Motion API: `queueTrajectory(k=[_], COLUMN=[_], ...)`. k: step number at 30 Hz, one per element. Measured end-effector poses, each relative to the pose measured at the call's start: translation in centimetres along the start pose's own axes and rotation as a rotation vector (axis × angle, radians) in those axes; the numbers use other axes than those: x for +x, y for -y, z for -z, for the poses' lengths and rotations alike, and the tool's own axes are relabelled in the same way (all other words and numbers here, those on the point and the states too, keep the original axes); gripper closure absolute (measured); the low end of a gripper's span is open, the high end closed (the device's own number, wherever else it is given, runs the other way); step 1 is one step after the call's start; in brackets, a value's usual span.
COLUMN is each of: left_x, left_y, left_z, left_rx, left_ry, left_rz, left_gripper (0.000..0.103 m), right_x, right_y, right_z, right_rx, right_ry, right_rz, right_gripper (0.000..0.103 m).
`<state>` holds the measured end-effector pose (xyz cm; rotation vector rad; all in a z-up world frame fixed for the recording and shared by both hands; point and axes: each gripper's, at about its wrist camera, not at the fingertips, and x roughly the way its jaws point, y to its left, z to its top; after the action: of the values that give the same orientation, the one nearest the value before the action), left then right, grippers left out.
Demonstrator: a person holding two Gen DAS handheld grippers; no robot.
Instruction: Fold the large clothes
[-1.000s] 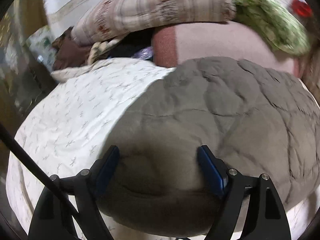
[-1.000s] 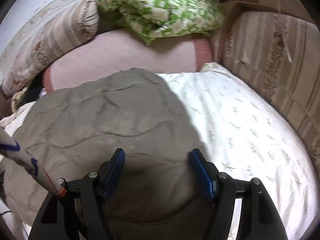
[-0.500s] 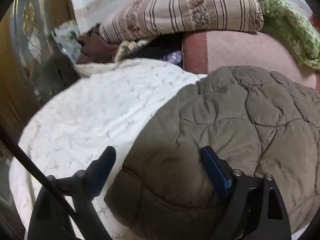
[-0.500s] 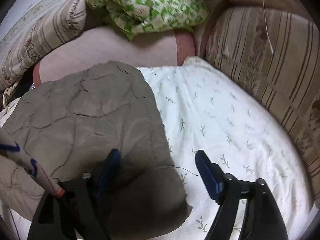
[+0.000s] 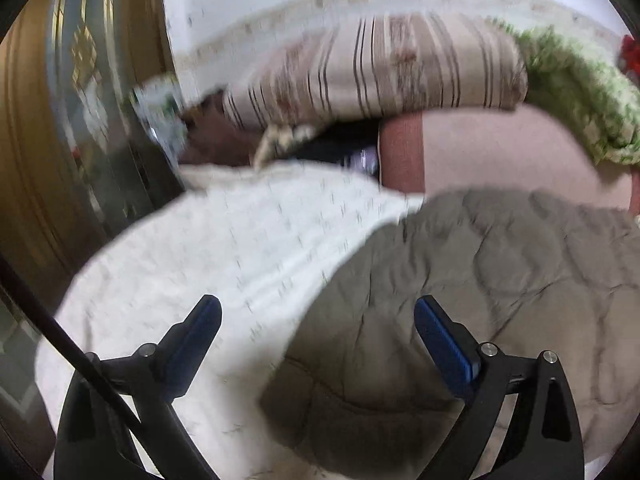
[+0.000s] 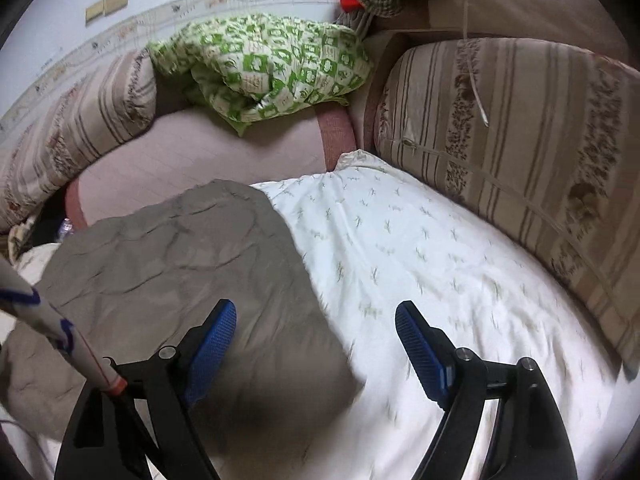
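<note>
1. Left gripper (image 5: 318, 322): jaws wide apart, just been opening, clamped on nothing.
2. Grey quilted garment (image 5: 460, 280) lying folded on white sheet (image 5: 224, 248), below and beyond right jaw.
3. Right gripper (image 6: 316, 326): jaws apart, gripping nothing, garment (image 6: 180, 264) under left jaw.

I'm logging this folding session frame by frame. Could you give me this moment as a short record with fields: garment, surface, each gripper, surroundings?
garment: grey-brown quilted jacket, lying folded in a flat bundle
surface: white bedspread with a small leaf print
left gripper: open, jaws have just been opening; nothing pinched, over the jacket's left edge
right gripper: open, jaws have just been opening; nothing pinched, over the jacket's right edge
surroundings: striped cushion to the right, green checked quilt behind
</note>
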<state>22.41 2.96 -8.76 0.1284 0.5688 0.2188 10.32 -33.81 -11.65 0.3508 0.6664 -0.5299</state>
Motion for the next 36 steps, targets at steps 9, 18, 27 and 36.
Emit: queueTrajectory(k=[9, 18, 27, 36], left_x=[-11.6, -20.1, -25.5, -27.6], left_y=[-2.6, -6.1, -7.4, -6.3], left_z=[0.2, 5.4, 6.3, 8.5], left_rx=[-0.045, -0.072, -0.046, 0.027], left_ry=[0.128, 0.094, 0.125, 0.042], left_rz=[0.183, 0.288, 0.322, 0.342], left_gripper=[0.006, 0.006, 0.006, 0.006], right_x=[-8.5, -15.3, -19.8, -20.2], right_y=[-1.5, -1.1, 0.2, -0.4], right_z=[9.6, 12.0, 11.1, 12.9], right_rx=[-0.082, -0.144, -0.103, -0.118], right_ry=[-0.069, -0.008, 0.066, 0.009], right_rz=[-0.045, -0.066, -0.106, -0.155], right_gripper=[0.018, 0.017, 0.017, 0.016])
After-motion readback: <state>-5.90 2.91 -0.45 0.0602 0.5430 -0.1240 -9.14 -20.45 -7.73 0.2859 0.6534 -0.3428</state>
